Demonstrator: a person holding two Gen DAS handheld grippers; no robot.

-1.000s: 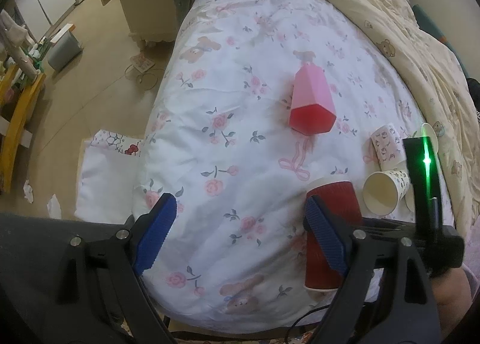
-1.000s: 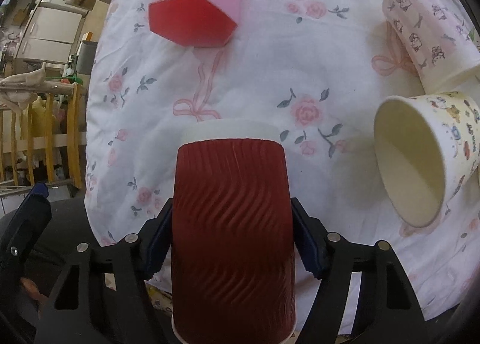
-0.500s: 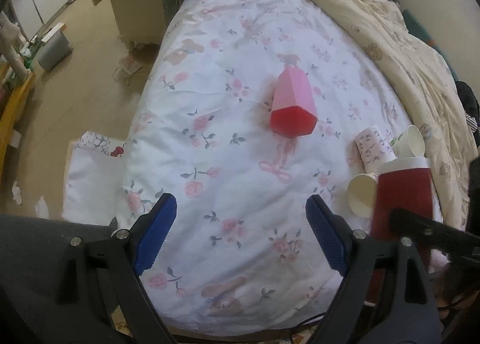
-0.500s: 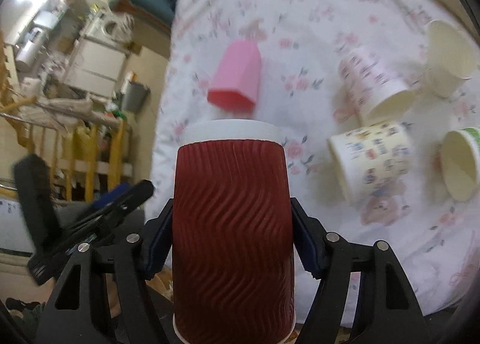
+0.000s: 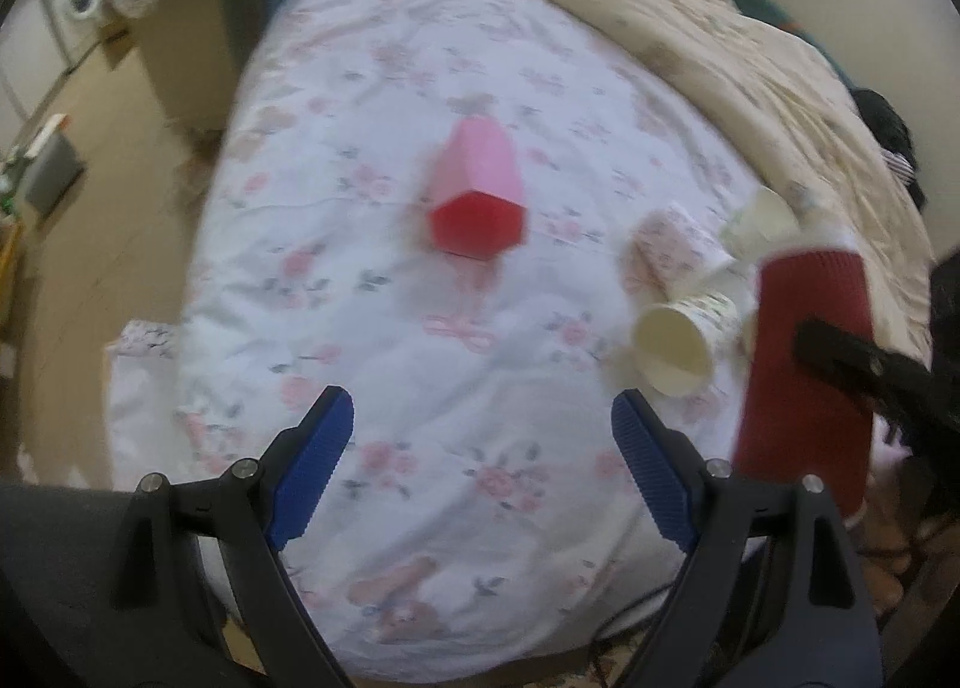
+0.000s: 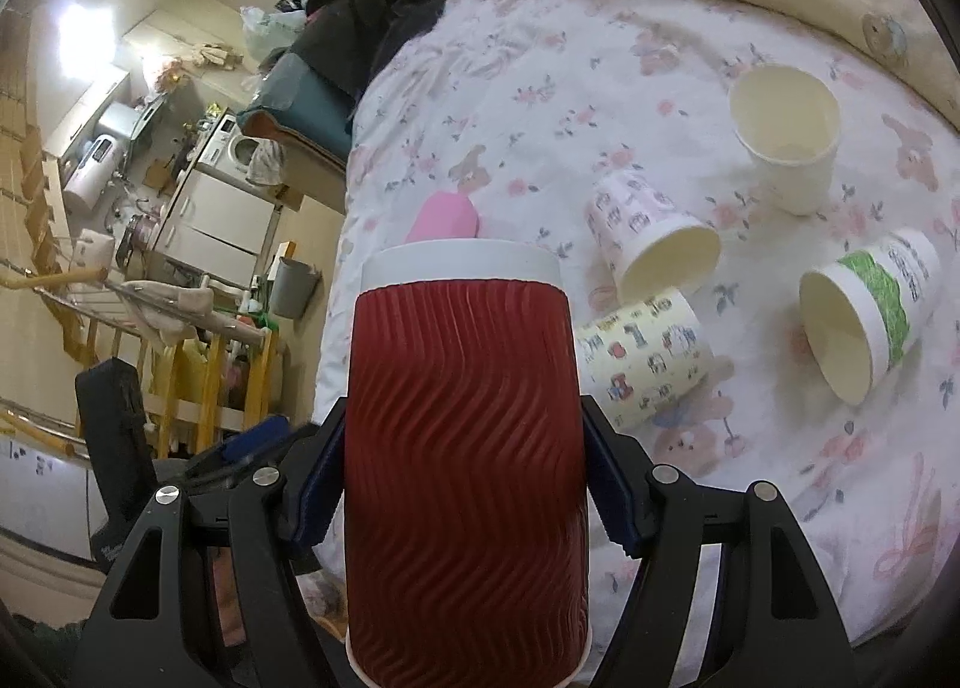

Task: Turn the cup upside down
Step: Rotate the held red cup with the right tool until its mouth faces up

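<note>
A red ribbed paper cup [image 6: 465,448] with a white rim is clamped between the blue pads of my right gripper [image 6: 465,484], held above the near edge of the bed. In the left wrist view the same cup [image 5: 804,364] stands upright in the air at the right, gripped by a black finger [image 5: 864,367]. My left gripper [image 5: 483,472] is open and empty over the floral bedspread [image 5: 420,328], left of the cup.
Several paper cups lie on the bed: a patterned one on its side [image 6: 645,364], a pink-print one [image 6: 651,235], a green-banded one [image 6: 858,322], and a plain white one upright [image 6: 786,136]. A pink and red faceted box [image 5: 477,196] lies mid-bed. A beige duvet [image 5: 720,40] covers the far side.
My right gripper has lifted and tilted up with the red cup, so more of the room and bed shows. The left gripper's view shifted slightly and is blurred by motion.
</note>
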